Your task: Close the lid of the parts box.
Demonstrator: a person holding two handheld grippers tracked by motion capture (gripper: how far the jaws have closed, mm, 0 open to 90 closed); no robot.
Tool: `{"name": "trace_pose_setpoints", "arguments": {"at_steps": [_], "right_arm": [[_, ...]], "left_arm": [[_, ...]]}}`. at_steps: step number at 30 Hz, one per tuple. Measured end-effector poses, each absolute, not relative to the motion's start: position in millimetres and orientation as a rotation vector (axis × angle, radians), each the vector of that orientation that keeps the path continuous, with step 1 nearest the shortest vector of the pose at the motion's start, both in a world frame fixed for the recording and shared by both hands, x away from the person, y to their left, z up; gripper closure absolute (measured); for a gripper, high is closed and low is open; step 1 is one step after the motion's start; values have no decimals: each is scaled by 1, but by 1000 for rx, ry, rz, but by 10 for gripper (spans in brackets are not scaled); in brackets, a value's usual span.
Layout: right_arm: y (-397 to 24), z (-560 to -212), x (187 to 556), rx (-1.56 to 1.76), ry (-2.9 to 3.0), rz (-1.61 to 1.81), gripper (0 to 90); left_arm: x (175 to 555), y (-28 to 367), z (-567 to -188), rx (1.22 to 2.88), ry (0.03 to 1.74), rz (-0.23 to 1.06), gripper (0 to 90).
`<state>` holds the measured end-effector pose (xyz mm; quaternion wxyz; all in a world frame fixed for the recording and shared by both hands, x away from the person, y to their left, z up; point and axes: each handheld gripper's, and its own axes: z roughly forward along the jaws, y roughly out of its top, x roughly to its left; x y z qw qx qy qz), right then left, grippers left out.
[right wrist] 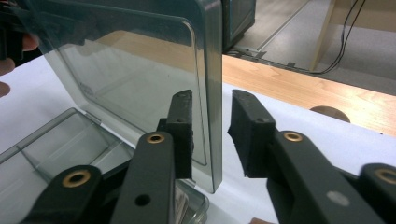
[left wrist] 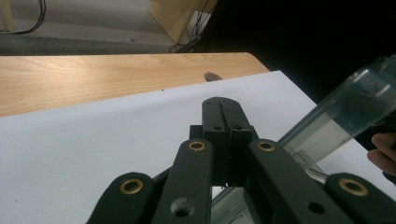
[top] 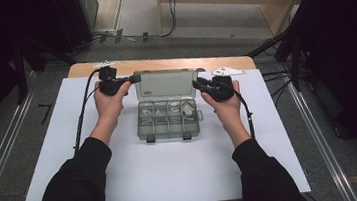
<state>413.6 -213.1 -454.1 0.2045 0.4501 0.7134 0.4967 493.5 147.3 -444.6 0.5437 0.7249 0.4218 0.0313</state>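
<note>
Black sleeves point(top: 80, 191) frame the white mat point(top: 45, 144) as I work a clear box point(top: 168, 119) near the table's point(top: 162, 63) far edge. My right tongs point(right wrist: 212, 135) stand apart, straddling the upright lid's point(top: 166, 84) edge — my left tongs point(left wrist: 223, 116), pressed together on nothing, sit at its other side.

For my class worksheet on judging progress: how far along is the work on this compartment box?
Done: the smoky clear plastic compartment box is unlatched, its hinged lid standing upright. In hand: the right claw straddles the lid's edge, jaws apart; the left claw is shut beside the other side. Left: whether the lid opens further or closes can't be told.
</note>
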Motion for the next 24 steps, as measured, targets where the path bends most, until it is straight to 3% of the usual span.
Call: {"name": "trace_pose_setpoints", "arguments": {"at_steps": [12, 24], "right_arm": [[-230, -456, 401, 1244, 2005, 1395, 618], [-230, -452, 405, 1384, 1946, 1413, 852]], "left_arm": [[488, 145, -440, 1745, 959, 85, 891], [481, 146, -440, 1731, 936, 70, 891]]}}
